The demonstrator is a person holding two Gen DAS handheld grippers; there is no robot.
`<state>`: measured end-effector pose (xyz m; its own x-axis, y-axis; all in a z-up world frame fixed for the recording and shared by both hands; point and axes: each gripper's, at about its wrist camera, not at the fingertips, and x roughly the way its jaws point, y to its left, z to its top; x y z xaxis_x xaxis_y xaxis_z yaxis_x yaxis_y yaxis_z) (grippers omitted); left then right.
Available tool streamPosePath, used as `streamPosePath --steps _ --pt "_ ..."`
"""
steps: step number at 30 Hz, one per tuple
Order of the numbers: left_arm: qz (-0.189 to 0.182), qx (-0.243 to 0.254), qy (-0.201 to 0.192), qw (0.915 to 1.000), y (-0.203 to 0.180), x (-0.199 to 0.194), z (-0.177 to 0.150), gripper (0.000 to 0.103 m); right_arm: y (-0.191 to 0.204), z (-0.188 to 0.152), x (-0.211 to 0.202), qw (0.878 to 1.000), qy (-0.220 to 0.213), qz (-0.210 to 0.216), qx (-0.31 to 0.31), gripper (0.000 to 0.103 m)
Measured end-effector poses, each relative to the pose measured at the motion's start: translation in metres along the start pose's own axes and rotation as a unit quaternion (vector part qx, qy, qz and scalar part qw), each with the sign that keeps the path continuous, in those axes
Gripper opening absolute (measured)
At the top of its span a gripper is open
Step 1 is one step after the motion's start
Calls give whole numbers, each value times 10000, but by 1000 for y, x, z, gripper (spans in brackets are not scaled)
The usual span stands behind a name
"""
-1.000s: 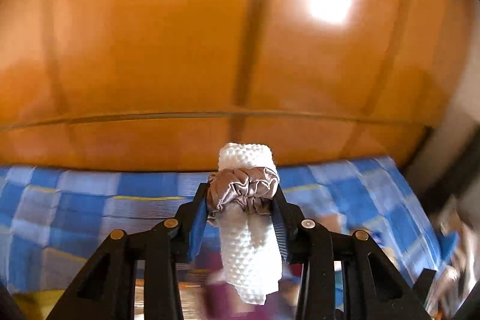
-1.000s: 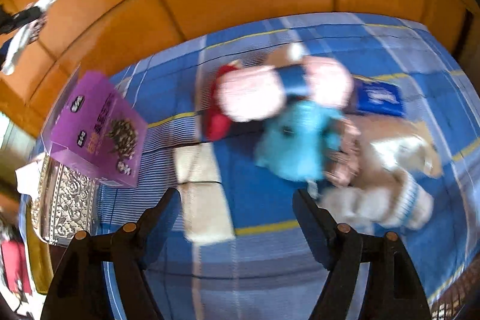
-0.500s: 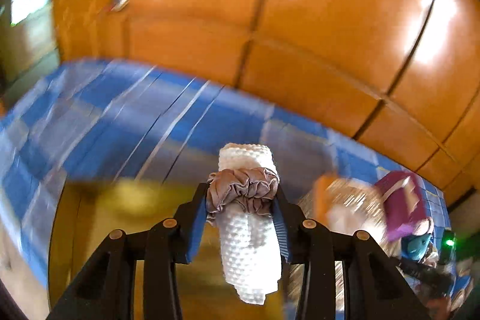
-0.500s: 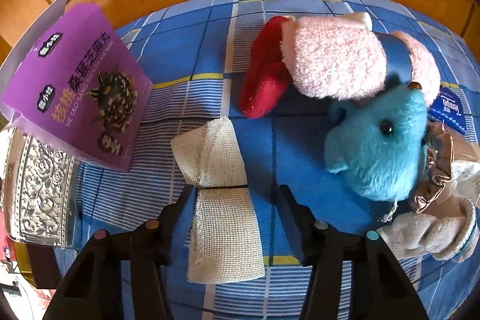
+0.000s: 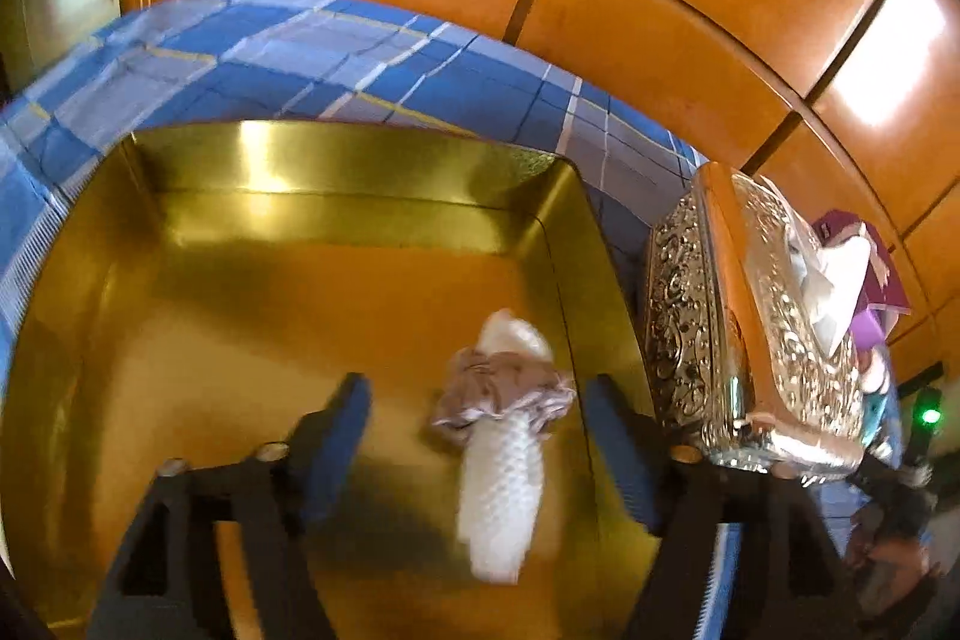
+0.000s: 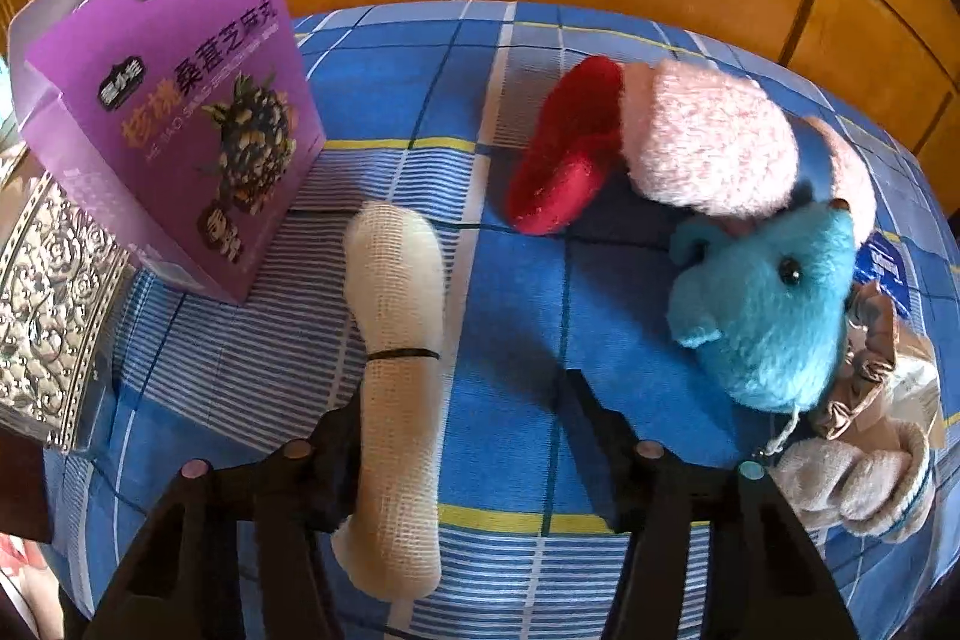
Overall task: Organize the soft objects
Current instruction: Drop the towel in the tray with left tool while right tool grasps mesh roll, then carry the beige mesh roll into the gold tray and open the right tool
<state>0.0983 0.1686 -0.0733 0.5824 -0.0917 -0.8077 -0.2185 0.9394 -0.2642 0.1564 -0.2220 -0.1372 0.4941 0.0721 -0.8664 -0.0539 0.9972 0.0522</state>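
Observation:
My left gripper point(image 5: 474, 391) hangs over a gold tin point(image 5: 336, 160), its jaws opening. A white knobbly cloth roll point(image 5: 501, 496) with a taupe scrunchie point(image 5: 498, 394) around it lies loose between the fingers, blurred, over the tin's floor near its right wall. In the right wrist view my right gripper point(image 6: 462, 400) is low over the blue checked cloth point(image 6: 516, 292), its jaws closing. A cream gauze roll point(image 6: 399, 316) tied with a black band lies between them. It touches the left finger, and a gap stays on the right side.
A purple snack box point(image 6: 180, 118) and an embossed silver tissue box point(image 6: 48, 316) stand left of the gauze roll. At the right lie a blue plush toy point(image 6: 768, 304), a pink and red plush point(image 6: 690, 142), a beige sock point(image 6: 852, 484) and a shiny scrunchie point(image 6: 870, 364). Wooden panels rise behind.
The left gripper swung down over the gold tin and let go of the scrunchie-wrapped roll. The right gripper dropped closer around the gauze roll and its jaws narrowed.

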Motion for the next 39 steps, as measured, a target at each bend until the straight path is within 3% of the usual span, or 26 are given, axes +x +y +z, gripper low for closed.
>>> streamPosePath --steps 3,5,13,16,22,30,35,39 --pt "64 230 -139 9996 -1 -9 -6 78 -11 5 -5 9995 138 37 296 20" --pt "48 329 -199 9992 3 -23 -11 81 -16 13 -5 9981 273 38 544 19" --pt "-110 398 -311 9987 11 -37 -26 83 -21 58 -52 9989 -65 17 473 17" --pt "-159 420 -390 9982 12 -44 -29 83 -11 80 -64 9987 -242 106 446 17" --pt "-189 493 -502 9973 16 -59 -35 85 20 134 -87 9984 -496 -192 167 17" --pt "-85 522 -634 9966 23 -71 -38 86 97 200 -113 9941 -981 -94 -454 17" --pt "-37 359 -738 9966 35 -78 -39 96 180 193 -124 9845 -1092 658 -1208 17" --pt "78 216 -856 9961 48 -85 -36 97 244 158 -127 9684 -971 1331 -1871 17"
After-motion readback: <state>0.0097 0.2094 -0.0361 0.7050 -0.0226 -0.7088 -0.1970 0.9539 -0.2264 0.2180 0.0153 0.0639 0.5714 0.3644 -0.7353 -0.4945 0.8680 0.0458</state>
